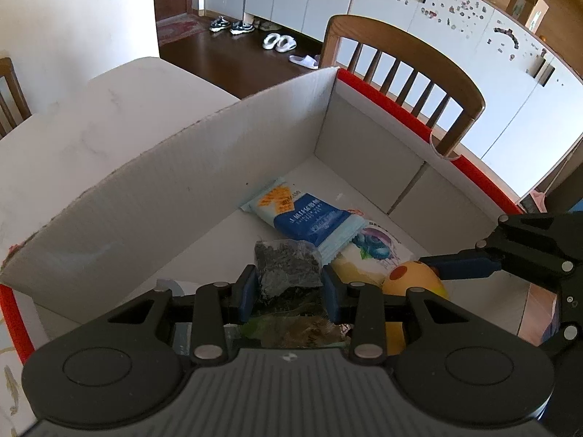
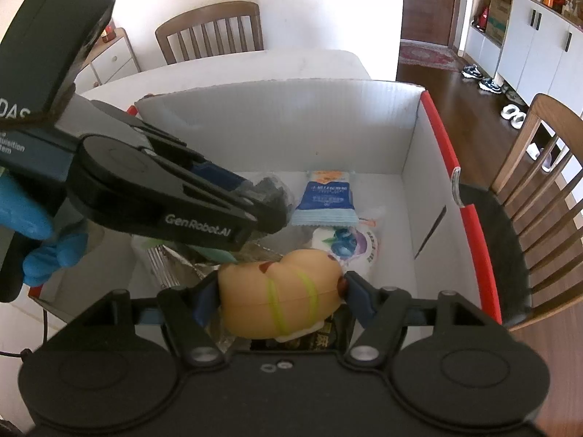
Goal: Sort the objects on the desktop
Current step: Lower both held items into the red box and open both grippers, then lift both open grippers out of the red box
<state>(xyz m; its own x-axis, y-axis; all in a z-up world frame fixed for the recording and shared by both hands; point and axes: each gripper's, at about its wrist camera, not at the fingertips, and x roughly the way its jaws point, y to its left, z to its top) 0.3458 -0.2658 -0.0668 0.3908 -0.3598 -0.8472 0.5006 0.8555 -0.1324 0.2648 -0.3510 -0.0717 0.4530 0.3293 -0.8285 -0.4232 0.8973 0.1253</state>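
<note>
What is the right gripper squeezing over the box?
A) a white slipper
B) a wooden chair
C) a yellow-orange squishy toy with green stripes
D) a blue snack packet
C: in the right wrist view, the right gripper has its fingers pressed on both sides of the yellow-orange squishy toy, above the white cardboard box.

White table [image 1: 73, 134], upper left of the left wrist view, carries one open white cardboard box with red outer edges [image 1: 204, 167] standing directly on it; in the right wrist view the table [image 2: 255, 65] extends beyond the box's [image 2: 291, 123] far wall.
</note>
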